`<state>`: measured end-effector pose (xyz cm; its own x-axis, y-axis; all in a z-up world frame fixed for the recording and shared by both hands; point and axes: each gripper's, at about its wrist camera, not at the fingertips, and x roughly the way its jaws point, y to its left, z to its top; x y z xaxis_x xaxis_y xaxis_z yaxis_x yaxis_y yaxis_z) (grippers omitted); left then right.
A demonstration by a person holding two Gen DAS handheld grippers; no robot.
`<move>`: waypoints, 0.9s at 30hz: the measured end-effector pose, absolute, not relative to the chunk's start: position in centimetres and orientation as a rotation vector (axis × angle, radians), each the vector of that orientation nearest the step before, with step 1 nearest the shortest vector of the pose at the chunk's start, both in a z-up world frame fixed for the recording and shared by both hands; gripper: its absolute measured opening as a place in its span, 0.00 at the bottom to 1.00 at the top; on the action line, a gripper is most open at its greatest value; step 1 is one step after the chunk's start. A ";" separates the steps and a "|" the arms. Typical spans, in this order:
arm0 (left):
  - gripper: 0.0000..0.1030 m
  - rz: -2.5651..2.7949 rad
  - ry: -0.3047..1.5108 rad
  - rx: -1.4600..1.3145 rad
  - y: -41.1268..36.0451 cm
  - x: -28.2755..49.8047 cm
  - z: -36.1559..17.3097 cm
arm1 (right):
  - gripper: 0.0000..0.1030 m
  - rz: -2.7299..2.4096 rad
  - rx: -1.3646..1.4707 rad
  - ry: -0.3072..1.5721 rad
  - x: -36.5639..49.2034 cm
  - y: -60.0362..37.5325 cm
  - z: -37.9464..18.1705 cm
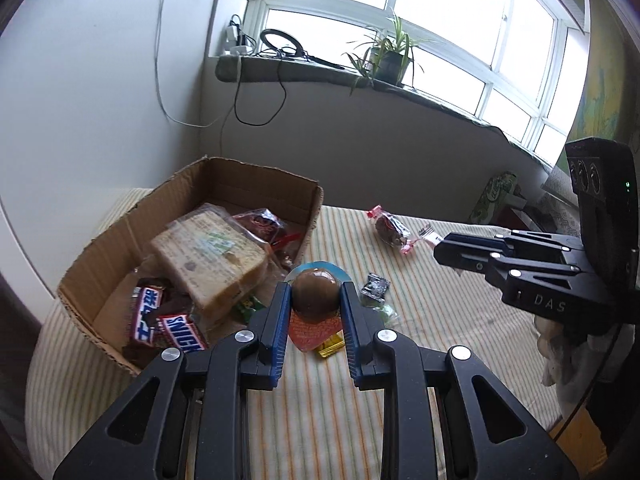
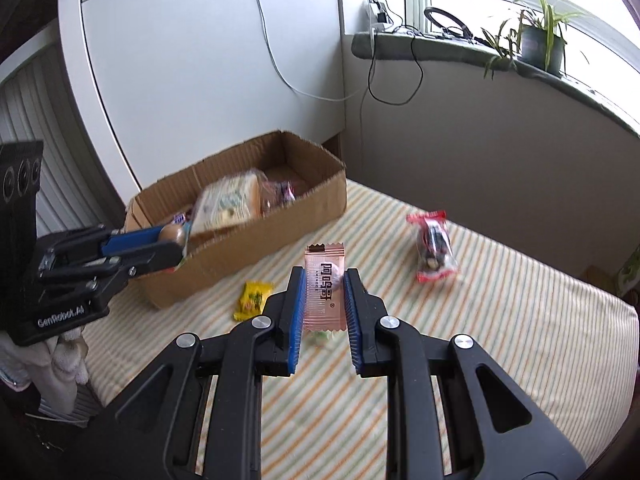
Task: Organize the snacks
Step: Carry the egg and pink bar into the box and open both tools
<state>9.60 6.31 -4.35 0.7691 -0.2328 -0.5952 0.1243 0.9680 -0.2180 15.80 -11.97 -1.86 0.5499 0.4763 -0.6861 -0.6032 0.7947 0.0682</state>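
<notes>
Left wrist view, centre of frame: left gripper (image 1: 315, 294) closed partway, blue pads (image 1: 280, 316) pressed to either side of a brown egg-shaped snack (image 1: 314, 294) in a clear blister pack, its rounded dome up, its long axis running up and down the frame along the fingers, orange printed backing toward the camera. Held above the striped cloth (image 1: 440, 320), just right of the cardboard box (image 1: 200, 248) at left of centre. Under the pack's lower end, a yellow wrapper (image 1: 330, 348); just right of the fingers, a small dark wrapped candy (image 1: 374, 286). In the box: a bagged sandwich (image 1: 210, 256) lying diagonally, Snickers bars (image 1: 160, 326) at the near corner. Upper right of centre on the cloth, a red-trimmed bag of dark treats (image 1: 390, 230), long axis slanting down to the right. At the right edge, the right gripper (image 1: 440, 250), pointing left.

Right wrist view, centre of frame: fingers closed partway on a pink wrapped bar (image 2: 324, 286), upright between the pads, long axis along the fingers, serrated top end pointing to the upper frame, printed face toward the camera. Held over the cloth, right of the box's near wall. Left of the fingers, the yellow wrapper flat on the cloth. Right of centre, the red-trimmed bag, long axis near vertical in frame, slightly tilted. Far left, the left gripper, pointing right, egg held at the box's near corner.
</notes>
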 end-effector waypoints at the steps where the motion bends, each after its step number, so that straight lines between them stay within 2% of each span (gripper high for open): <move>1: 0.22 -0.188 0.663 -0.174 6.7 9.5 -4.3 | 0.19 0.650 -0.182 0.749 16.2 -11.5 -1.6; 13: 0.22 -0.089 0.640 -0.217 12.4 9.4 -4.4 | 0.19 0.691 -0.252 0.729 19.4 -4.7 -0.4; 27: 0.22 -0.028 0.663 -0.225 14.9 10.4 -5.5 | 0.19 0.703 -0.264 0.795 22.7 -0.2 -2.9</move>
